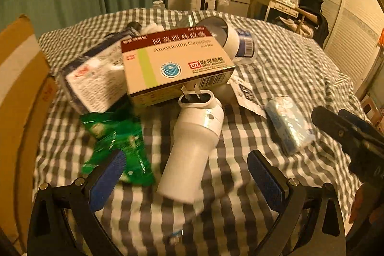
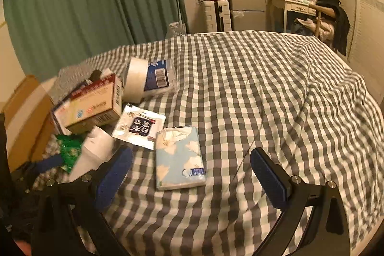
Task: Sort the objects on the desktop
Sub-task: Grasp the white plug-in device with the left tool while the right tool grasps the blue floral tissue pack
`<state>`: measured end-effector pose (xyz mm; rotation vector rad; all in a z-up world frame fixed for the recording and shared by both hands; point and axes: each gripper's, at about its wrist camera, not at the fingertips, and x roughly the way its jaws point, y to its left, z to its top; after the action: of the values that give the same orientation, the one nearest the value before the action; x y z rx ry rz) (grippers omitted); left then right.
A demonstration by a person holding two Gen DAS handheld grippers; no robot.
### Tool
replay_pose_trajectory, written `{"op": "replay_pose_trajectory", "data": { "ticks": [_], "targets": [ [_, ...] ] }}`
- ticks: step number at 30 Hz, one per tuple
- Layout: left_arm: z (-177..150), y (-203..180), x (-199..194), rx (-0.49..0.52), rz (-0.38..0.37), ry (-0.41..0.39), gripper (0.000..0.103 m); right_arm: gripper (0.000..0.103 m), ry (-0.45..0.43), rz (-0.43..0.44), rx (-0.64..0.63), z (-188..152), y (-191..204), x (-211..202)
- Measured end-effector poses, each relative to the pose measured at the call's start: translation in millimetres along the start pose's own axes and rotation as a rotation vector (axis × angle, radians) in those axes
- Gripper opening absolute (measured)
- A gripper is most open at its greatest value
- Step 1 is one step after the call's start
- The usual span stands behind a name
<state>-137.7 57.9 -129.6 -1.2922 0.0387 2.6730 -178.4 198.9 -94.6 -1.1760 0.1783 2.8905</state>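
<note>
Between the spread jaws of the left gripper lies a white plug-in device, tipped on its side on the checked cloth, its two metal prongs pointing away toward the far pile. Neither blue pad touches it; there is cloth showing on both sides. Just outside the left jaw, partly under its tip, sits a crumpled green packet. Straight ahead of the jaws, beyond the prongs, a cream and maroon medicine box rests tilted on top of other things, with a white printed packet leaning against its left side and a roll of white tape behind it to the right. Off past the right jaw lies a pale blue tissue pack, and between it and the box a flat white sachet.

Over at the right gripper, the jaws are likewise wide apart and hold nothing. That same tissue pack lies flat between them, nearer the left jaw, not touched by either pad. The sachet sits just ahead of it, and the medicine box and tape roll stand farther ahead to the left. A brown cardboard box stands at the far left edge.
</note>
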Motion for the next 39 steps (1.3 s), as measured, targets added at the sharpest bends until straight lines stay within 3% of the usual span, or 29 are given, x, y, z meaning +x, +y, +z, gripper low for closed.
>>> {"op": "replay_pose_trajectory", "data": {
  "ticks": [5,14,26,27,29,31,34,35,36,39],
  "targets": [
    [0.2,-8.3,14.0,0.050,0.001,-0.002,0.103,0.098,0.085,0.015,-0.024,0.0,0.2,24.4],
    [2.0,-15.0,39.5,0.066,0.009,0.050,0.103,0.092,0.128,0.070,-0.047,9.3,3.1,47.7],
    [-1.6,-13.4,44.4,0.075,0.009,0.021,0.103,0.089,0.182,0.006,-0.113,3.3,9.4,76.5],
    [-0.3,-13.6,44.7,0.075,0.009,0.017,0.103,0.083,0.175,0.001,-0.112,2.7,9.8,75.5],
    [-0.2,-13.4,43.1,0.071,0.003,0.012,0.103,0.057,0.160,-0.024,-0.114,4.7,7.2,70.8],
    [-1.0,-12.5,40.6,0.064,-0.012,0.005,0.099,0.052,0.159,-0.012,-0.095,5.5,4.0,67.4],
    [-2.7,-11.3,30.8,0.068,-0.040,-0.022,0.066,0.051,0.159,-0.018,-0.106,3.8,3.1,65.0],
    [-2.6,-10.6,27.9,0.072,-0.052,-0.027,0.049,0.051,0.158,-0.024,-0.113,4.3,3.0,63.2],
    [-2.2,-9.5,25.4,0.074,-0.064,-0.027,0.042,0.051,0.158,-0.026,-0.116,4.2,3.5,61.6],
    [-0.1,-4.8,22.0,0.062,-0.088,-0.009,0.042,0.051,0.160,-0.018,-0.107,5.6,6.4,59.7]
  ]
}}
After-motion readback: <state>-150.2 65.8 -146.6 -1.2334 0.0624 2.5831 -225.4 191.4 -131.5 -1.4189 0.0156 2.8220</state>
